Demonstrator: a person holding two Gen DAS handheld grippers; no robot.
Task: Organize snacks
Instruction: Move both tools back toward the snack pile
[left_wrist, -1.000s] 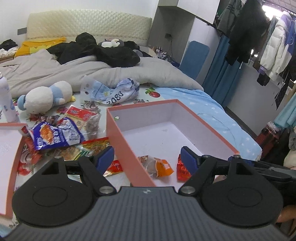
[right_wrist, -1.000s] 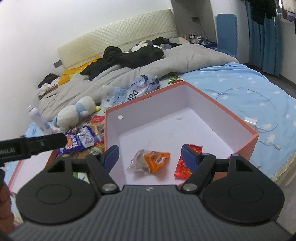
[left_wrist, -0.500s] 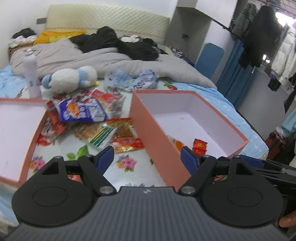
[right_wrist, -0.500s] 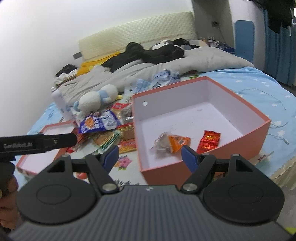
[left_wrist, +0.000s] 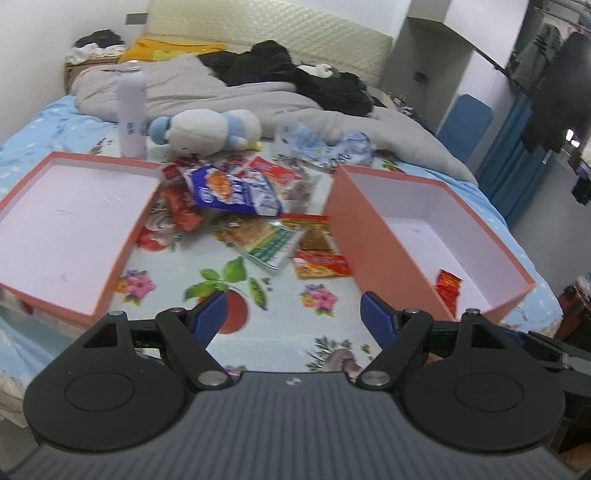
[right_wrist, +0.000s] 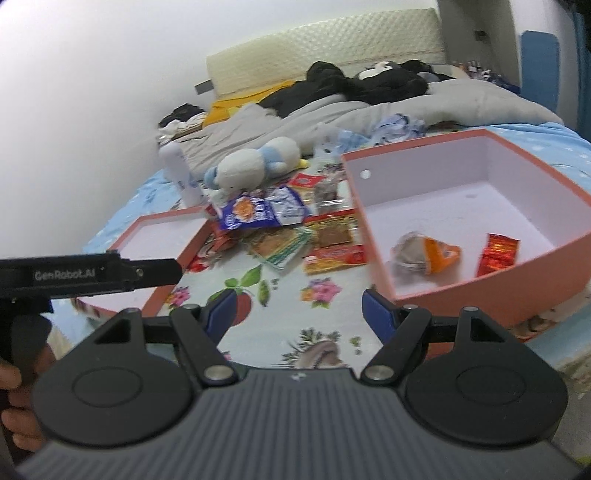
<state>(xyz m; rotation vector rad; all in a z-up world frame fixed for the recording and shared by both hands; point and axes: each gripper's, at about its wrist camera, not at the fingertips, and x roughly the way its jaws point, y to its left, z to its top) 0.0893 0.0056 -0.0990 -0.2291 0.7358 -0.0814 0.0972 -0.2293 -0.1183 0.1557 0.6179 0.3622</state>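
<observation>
Lying beyond both spread fingers, snack pile, untouched

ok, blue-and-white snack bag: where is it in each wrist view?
Left wrist: blue-and-white snack bag upper centre-left, atop the snack pile, just right of the shallow lid.
Right wrist: bag left of centre, between the lid and the deep box.
Shared landmark: plush toy just behind it.

Both tools are tipped downward with jaws wide apart and nothing between them: left tool, right tool; a hand grips the left tool's handle
</observation>
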